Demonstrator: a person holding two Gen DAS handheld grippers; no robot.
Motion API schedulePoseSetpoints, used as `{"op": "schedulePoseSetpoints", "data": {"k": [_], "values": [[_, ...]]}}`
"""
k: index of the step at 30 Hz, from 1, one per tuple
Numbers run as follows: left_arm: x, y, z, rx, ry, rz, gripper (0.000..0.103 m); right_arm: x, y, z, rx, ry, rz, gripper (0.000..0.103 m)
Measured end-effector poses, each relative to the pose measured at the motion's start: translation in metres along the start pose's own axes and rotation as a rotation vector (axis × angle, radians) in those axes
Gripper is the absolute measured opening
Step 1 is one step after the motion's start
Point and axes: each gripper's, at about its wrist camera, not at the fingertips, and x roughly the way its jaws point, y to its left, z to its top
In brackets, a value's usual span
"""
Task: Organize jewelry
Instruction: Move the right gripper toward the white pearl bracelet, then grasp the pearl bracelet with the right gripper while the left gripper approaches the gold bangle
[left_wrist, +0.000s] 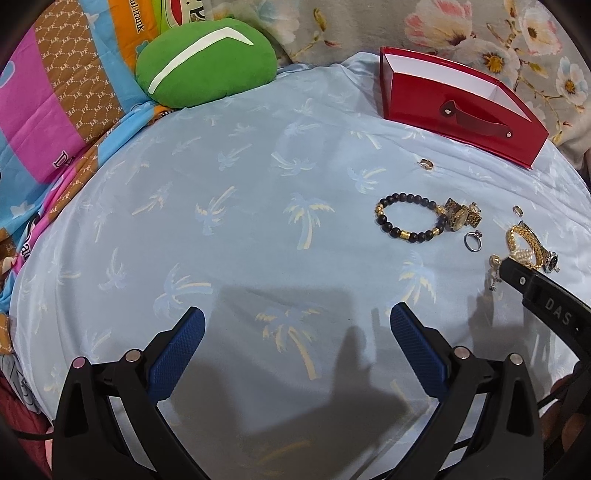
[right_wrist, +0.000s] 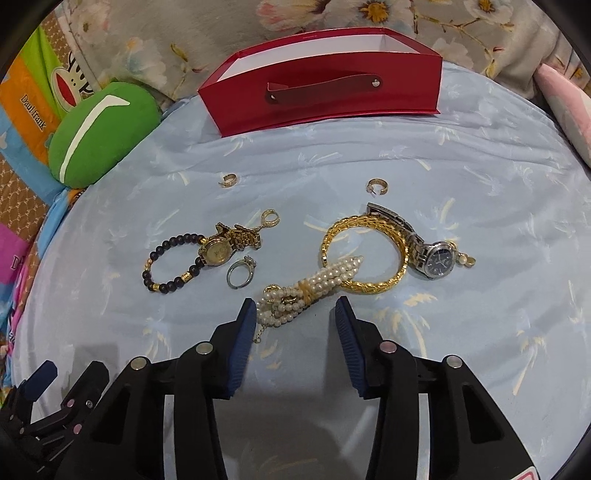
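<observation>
Right gripper (right_wrist: 295, 314) fingers straddling pearl bracelet (right_wrist: 310, 290), not gripping

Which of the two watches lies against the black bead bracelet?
The gold watch: it touches the black bead bracelet. The silver watch lies beside the gold bangle.

"DAS" stands in raised letters on the black arm of the right gripper (left_wrist: 517, 273), right of the left gripper's fingers (left_wrist: 186, 343). Far left of the right gripper's fingers (right_wrist: 240, 339), the bedsheet (right_wrist: 33, 107) reads "Paul frank"; its brown strip repeats "PF".
</observation>
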Motion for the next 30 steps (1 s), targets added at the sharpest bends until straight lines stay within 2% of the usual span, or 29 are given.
{"op": "schedulePoseSetpoints", "data": {"k": [3,11,14,15,17,18,23,30], "values": [[0.0,0.0,0.0,-0.009,-0.001,-0.004,0.098,0.0,-0.002,-0.001,0.057,0.032,0.049,0.046],[-0.001,-0.002,0.0,-0.012,-0.001,-0.005,0.098,0.015,0.005,0.008,0.075,-0.01,-0.025,0.046],[0.0,-0.002,0.0,-0.009,0.002,-0.007,0.098,0.014,0.004,0.008,0.051,-0.022,-0.031,0.037],[0.0,-0.002,0.0,-0.008,0.002,-0.009,0.098,0.013,0.002,0.006,0.042,-0.019,-0.028,0.025],[-0.001,-0.002,0.001,-0.007,0.0,-0.016,0.098,0.007,-0.005,0.003,0.04,-0.026,-0.011,0.018],[-0.001,-0.003,0.001,-0.006,0.0,-0.02,0.098,0.002,-0.008,0.001,0.033,-0.037,-0.005,0.005],[-0.003,-0.015,0.003,0.022,-0.007,-0.047,0.098,-0.024,-0.026,-0.009,-0.001,-0.074,-0.031,0.003],[-0.012,-0.037,0.005,0.064,-0.025,-0.072,0.098,-0.041,-0.049,-0.024,-0.014,-0.052,-0.026,0.004]]}}
